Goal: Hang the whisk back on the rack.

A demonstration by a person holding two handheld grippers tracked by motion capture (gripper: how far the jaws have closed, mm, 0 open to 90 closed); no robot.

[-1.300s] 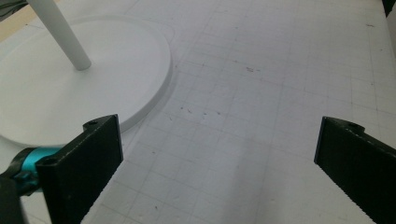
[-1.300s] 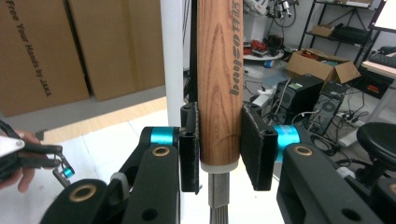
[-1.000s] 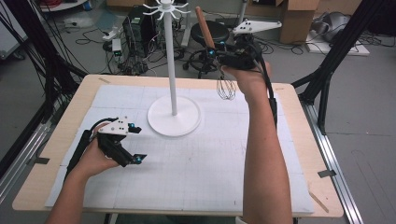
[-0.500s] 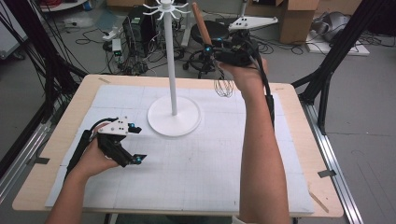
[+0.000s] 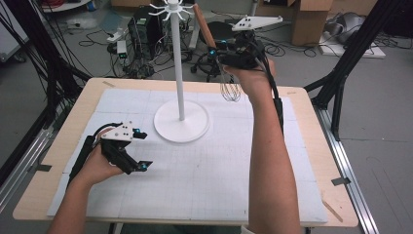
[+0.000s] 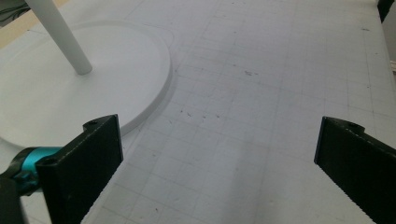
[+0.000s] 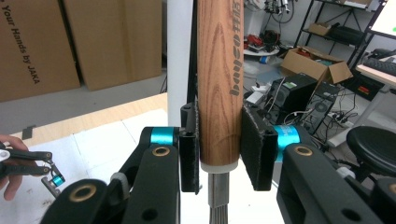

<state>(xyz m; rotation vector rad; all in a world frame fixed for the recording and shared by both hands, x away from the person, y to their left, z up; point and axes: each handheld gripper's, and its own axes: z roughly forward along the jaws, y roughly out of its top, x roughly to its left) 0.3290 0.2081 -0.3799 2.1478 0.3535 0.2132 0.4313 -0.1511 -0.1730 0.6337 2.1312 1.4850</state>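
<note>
- High view looks forward and down on the pale wooden tabletop [image 5: 311, 146], the tall white round-based stand [image 5: 181, 124] near centre.
- Left gripper view skims close beside that stand's base [image 6: 70, 102].
- Right gripper view, raised, faces its pole [image 7: 180, 51] closely.

A whisk [image 5: 214, 53] with a brown wooden handle [image 7: 219, 79] and thin steel wire loops [image 5: 231, 90] hangs lifted above the far part of the surface [image 5: 302, 146], wires down, handle tilted up and away toward the left in the high view. Dark lettering runs along the handle. The right claw [image 7: 218, 154] grips the handle's lower end, just above a pale collar where the wires start. Beside it stands a white stand [image 5: 180, 73]: a slim upright pole on a round flat base [image 6: 56, 98], crowned with small hooks [image 5: 169, 9].
</note>
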